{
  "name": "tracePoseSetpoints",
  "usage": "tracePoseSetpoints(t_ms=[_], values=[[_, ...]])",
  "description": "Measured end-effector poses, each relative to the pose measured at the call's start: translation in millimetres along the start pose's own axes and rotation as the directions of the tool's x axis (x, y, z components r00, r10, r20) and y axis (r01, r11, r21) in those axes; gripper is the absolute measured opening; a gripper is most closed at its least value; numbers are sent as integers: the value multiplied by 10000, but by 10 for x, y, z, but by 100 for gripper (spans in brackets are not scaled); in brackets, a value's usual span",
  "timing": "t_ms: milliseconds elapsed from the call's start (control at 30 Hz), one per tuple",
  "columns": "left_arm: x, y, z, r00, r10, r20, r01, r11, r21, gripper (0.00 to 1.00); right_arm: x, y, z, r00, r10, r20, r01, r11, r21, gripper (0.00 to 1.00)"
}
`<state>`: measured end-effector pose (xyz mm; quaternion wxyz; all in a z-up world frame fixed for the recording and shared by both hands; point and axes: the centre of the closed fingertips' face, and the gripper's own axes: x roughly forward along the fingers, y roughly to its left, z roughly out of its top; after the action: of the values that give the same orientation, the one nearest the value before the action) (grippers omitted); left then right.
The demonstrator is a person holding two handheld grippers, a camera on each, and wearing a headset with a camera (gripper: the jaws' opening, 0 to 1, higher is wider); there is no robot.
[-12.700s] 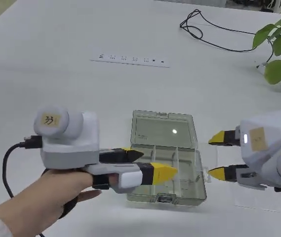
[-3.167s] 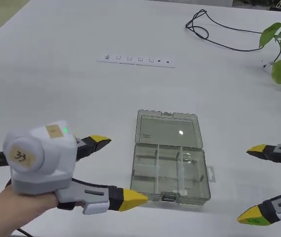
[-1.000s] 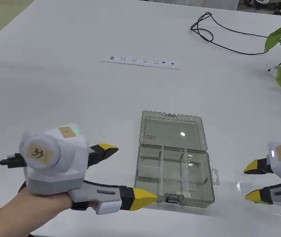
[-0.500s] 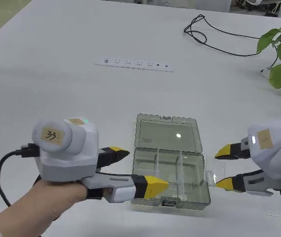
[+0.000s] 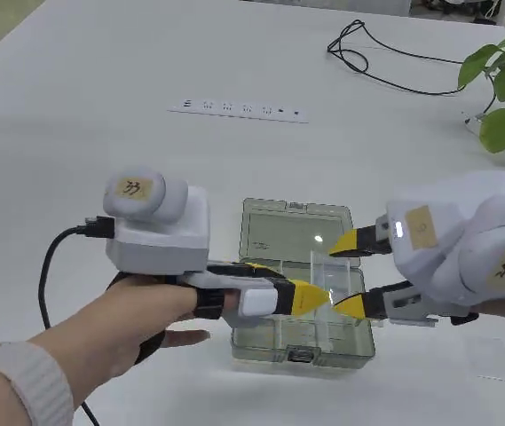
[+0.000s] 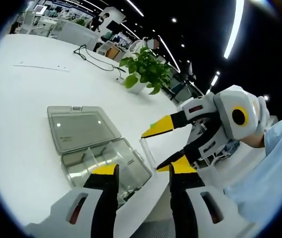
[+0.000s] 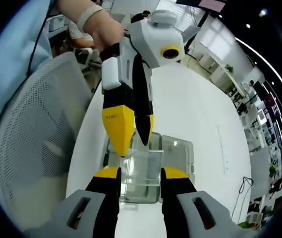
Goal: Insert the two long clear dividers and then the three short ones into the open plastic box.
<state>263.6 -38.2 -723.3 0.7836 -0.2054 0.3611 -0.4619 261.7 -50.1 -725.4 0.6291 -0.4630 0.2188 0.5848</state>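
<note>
The open plastic box point(image 5: 274, 342) lies on the white table with its lid point(image 5: 295, 231) laid flat behind it and clear dividers standing inside. My right gripper point(image 5: 336, 278) hovers over the box's right half, shut on a clear divider point(image 5: 323, 271) that it holds upright. In the right gripper view the divider point(image 7: 141, 166) spans the gap between my jaws above the box point(image 7: 178, 153). My left gripper point(image 5: 288, 284) is open over the box's middle, its tips close to the divider. In the left gripper view the right gripper point(image 6: 150, 151) and divider point(image 6: 147, 148) hang above the box point(image 6: 96, 148).
A white power strip point(image 5: 239, 110) lies farther back, a black cable point(image 5: 367, 58) beyond it, and a green plant point(image 5: 501, 89) at the far right. A clear piece point(image 5: 492, 359) lies on the table right of the box. A mesh chair point(image 7: 36, 148) stands by the table's edge.
The right gripper has come in from the table at the right to above the box, with the clear divider in its jaws. The left gripper has moved right, over the box.
</note>
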Motion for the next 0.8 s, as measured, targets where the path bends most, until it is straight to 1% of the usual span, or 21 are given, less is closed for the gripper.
tracePoseSetpoints(t_ms=[100,133,167,200,233,267,300,400,433,500,567,700,733,800], values=[[-18,13,-4,10000,-56,69,59,9989,-471,33,33,33,45,10000,43,-59,-45,9995,-307,32],[-25,25,3,9999,-22,167,35,9965,-835,30,44,42,58,10000,37,-83,-40,9995,-327,32],[-37,58,-8,9999,0,162,17,9949,-1006,27,49,47,64,9999,53,-101,-56,9994,-339,32],[-44,71,-3,9996,8,281,27,9922,-1243,24,53,48,81,10000,12,-85,-15,9994,-349,32],[-47,58,1,9993,-76,373,126,9905,-1369,20,56,49,92,10000,11,-80,-14,9994,-354,32],[-50,43,11,9984,-181,542,269,9858,-1657,18,57,62,109,10000,36,-84,-39,9994,-349,32],[-50,36,10,9980,-206,602,321,9799,-1970,16,58,65,123,10000,30,-50,-32,9993,-364,32],[-48,24,-39,9984,-311,476,399,9793,-1986,11,68,57,157,10000,-20,-32,19,9991,-420,32],[-46,8,-49,9982,-376,460,464,9770,-2083,10,70,55,159,10000,-28,-49,26,9990,-440,32],[-49,-17,-43,9967,-530,610,662,9688,-2388,8,71,55,168,10000,-15,-43,13,9989,-473,32],[-56,-15,-38,9960,-527,719,693,9652,-2523,5,71,59,185,10000,7,0,-7,9990,-443,32],[-51,-38,-56,9956,-648,672,807,9593,-2706,0,72,77,188,10000,45,-11,-45,9988,-488,32],[-49,-51,-56,9951,-723,676,881,9583,-2719,0,73,83,187,10000,63,-23,-64,9988,-478,32],[-47,-52,-59,9949,-720,701,888,9563,-2785,0,74,84,184,10000,55,-46,-57,9987,-516,32]])
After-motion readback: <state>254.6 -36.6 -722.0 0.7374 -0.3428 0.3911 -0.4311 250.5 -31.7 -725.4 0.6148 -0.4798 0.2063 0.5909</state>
